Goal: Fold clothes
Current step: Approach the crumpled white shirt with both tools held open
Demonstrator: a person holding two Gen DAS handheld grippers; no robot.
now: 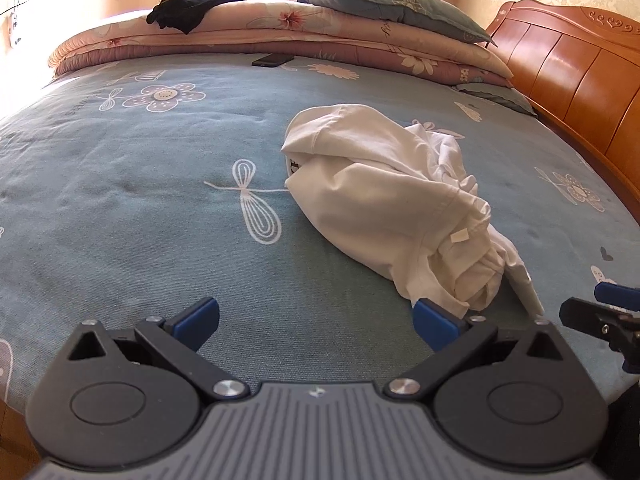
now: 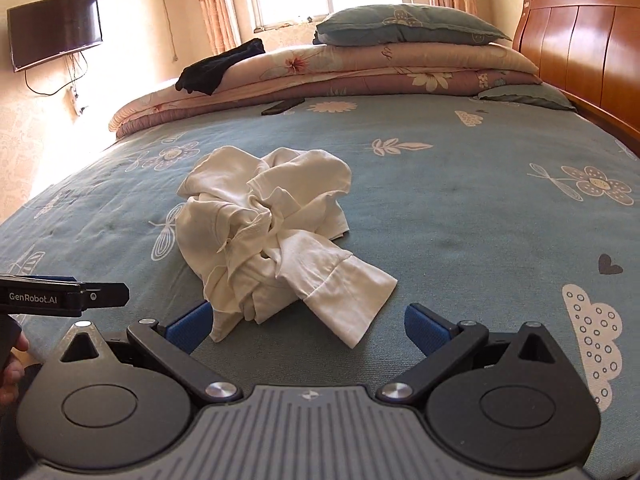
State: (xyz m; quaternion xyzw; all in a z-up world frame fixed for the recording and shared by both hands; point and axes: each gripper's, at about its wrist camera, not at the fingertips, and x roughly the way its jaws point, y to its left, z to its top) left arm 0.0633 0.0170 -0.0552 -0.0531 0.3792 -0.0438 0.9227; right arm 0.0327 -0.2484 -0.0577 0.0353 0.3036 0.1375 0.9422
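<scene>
Left wrist view: left gripper [image 1: 316,322], fingers spread wide, grasping nothing, low over the blue floral bedsheet [image 1: 120,184]. Crumpled white shirt [image 1: 384,208] lies on the sheet just ahead, its near end beside the right-hand blue pad [image 1: 434,324].

Right wrist view: right gripper [image 2: 308,326], fingers released and empty. Shirt [image 2: 272,232] bunched mid-bed, one sleeve [image 2: 348,296] extending between the pads. Folded quilts [image 2: 360,68] carry a grey-blue pillow [image 2: 404,26] and black garment [image 2: 222,66].

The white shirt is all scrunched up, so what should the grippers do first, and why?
Probably the right gripper should close on the sleeve sticking out toward it, since the white shirt lies bunched on the bed and both jaws are open and empty.
</scene>
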